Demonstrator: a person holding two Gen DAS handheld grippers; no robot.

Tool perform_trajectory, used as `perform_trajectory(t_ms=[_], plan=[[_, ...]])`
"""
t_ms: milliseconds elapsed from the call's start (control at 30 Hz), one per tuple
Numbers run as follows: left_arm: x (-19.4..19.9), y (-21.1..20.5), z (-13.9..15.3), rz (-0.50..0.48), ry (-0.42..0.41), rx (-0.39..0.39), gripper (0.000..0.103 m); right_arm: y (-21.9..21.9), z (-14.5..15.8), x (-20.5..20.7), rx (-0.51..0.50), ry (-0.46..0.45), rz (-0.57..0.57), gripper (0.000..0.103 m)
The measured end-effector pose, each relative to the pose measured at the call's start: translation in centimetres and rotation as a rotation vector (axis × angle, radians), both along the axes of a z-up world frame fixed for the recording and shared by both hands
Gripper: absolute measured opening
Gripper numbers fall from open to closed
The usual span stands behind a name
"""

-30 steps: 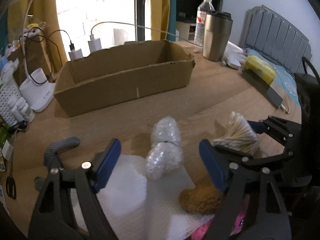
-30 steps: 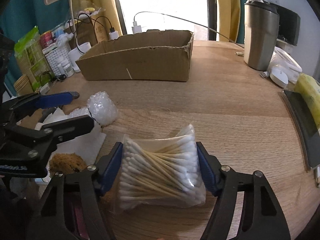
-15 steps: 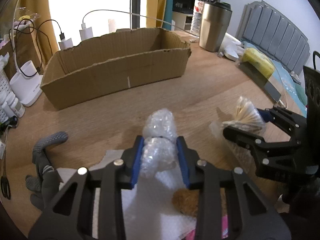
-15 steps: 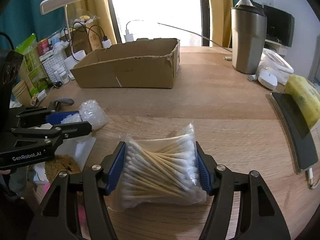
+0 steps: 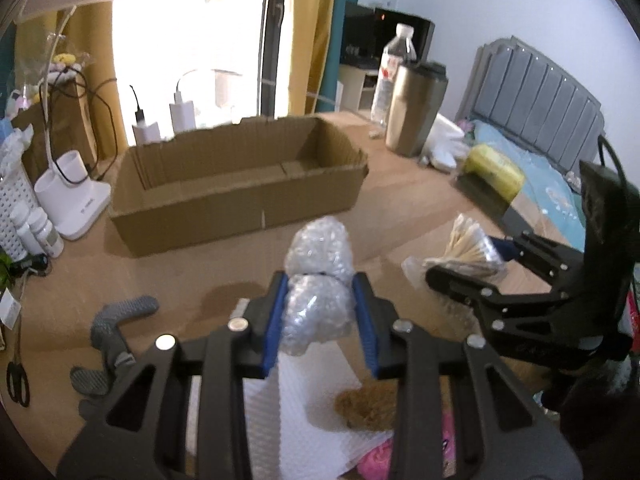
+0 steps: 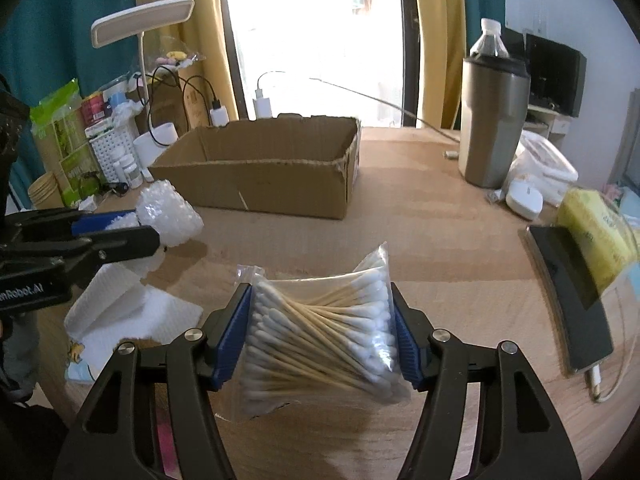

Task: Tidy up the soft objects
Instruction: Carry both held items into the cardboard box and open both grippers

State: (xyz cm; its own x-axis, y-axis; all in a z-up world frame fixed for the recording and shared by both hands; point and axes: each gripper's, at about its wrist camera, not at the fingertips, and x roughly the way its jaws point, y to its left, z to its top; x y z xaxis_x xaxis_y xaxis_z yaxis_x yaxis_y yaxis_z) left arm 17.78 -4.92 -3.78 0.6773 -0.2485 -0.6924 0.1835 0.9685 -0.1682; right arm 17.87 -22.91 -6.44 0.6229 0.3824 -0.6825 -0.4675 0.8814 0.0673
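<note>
My left gripper (image 5: 320, 304) is shut on a roll of bubble wrap (image 5: 318, 280), lifted off the wooden table. In the right wrist view that bubble wrap (image 6: 168, 212) sticks out past the left gripper (image 6: 132, 228) at the left. My right gripper (image 6: 322, 332) is shut on a clear bag of cotton swabs (image 6: 320, 332), also raised; the bag of cotton swabs (image 5: 468, 248) shows at the right of the left wrist view. An open cardboard box (image 5: 240, 196) (image 6: 276, 168) stands further back on the table.
White paper towel (image 5: 316, 408), a brown fuzzy lump (image 5: 368, 408) and a pink item (image 5: 384, 460) lie below the left gripper. A grey glove (image 5: 116, 320) lies left. A steel tumbler (image 6: 494, 120), water bottle (image 6: 488, 40), phone (image 6: 572, 292) and yellow pack (image 6: 592, 232) stand right.
The left jaws closed on the bubble wrap and lifted it off the paper towel. The right gripper rose with the bag of cotton swabs, which now hangs above the table.
</note>
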Motion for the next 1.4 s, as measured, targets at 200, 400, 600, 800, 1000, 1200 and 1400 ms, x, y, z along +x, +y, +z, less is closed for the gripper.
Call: perform_trajectory(t_ms=[200,400,600,800,1000,1200,1400], plan=[[-0.1,0.6,1.6,-0.001,-0.060,-0.012,0.034,0.6,1.4,0.4,0.003,-0.043,-0.004,0.067],[0.2,1.5,2.7,0.004,-0.098,-0.029,0.034,1.1,2.5,0.8,0.002,-0.081,-0.003,0.067],[1.0,2.6,3.4,0.013,-0.129,-0.048,0.034,2.1,3.3,1.6,0.001,-0.112,0.009,0.067],[2.3,3.5,3.5,0.026,-0.142,-0.071,0.034,3.2,4.1,2.8,0.005,-0.138,0.020,0.067],[3.6,4.3,3.3,0.043,-0.145,-0.088,0.034,4.1,4.6,4.1,0.009,-0.153,0.025,0.067],[5.2,4.9,3.1,0.054,-0.149,-0.102,0.034,4.9,4.8,5.4,0.011,-0.157,0.028,0.067],[6.8,5.2,2.4,0.062,-0.138,-0.121,0.034,5.6,4.8,7.2,0.020,-0.166,0.026,0.067]])
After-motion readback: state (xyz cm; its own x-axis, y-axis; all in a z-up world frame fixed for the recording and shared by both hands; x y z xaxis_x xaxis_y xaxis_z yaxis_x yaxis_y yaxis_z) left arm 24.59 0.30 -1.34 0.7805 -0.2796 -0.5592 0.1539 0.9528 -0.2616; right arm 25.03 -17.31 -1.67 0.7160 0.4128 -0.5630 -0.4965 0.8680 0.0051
